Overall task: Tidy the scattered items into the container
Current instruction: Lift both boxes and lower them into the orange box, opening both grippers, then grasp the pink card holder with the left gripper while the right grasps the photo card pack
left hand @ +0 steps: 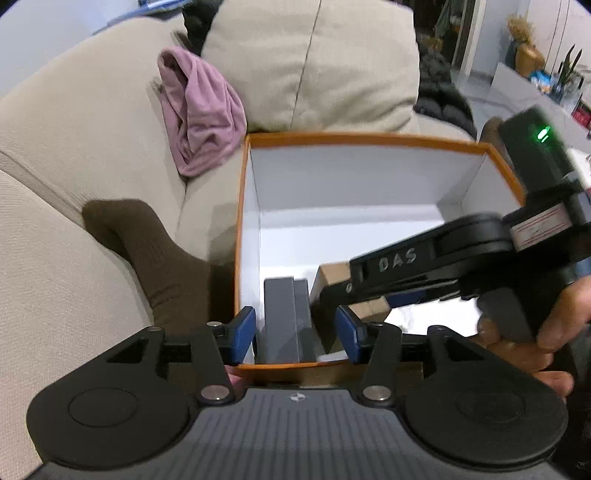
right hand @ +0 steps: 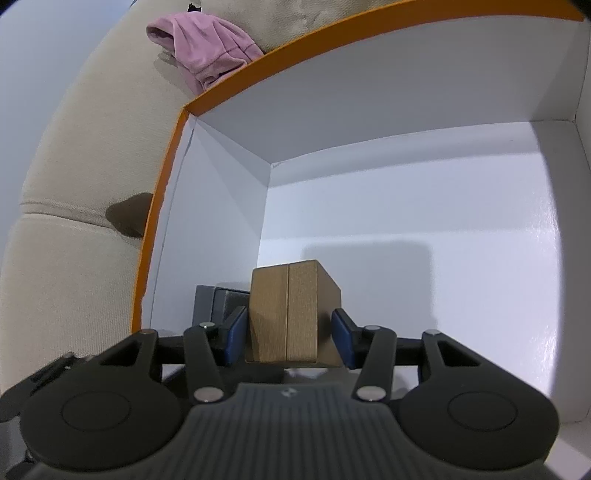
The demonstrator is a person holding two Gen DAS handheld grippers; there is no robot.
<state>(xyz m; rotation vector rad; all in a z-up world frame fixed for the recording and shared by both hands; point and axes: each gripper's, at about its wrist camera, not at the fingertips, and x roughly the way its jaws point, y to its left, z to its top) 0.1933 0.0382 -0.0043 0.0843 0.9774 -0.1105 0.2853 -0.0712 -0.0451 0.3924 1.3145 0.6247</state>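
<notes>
Now right claw (right hand: 288, 338) tilted down, clamping wooden block (right hand: 291, 314)

A: What sort of room is this?

B: A living room. A beige fabric sofa (left hand: 74, 147) takes up the left and near side, with a big matching back cushion (left hand: 314, 62) behind it.

A: And beyond it?

B: Far right there is a pale counter or sideboard (left hand: 517, 79) carrying a golden vase (left hand: 529, 55) of dried stems and some green plants (left hand: 567, 72). Dark clothing seems to hang by a white wall (left hand: 480, 33) behind. The light is cool and even.
</notes>
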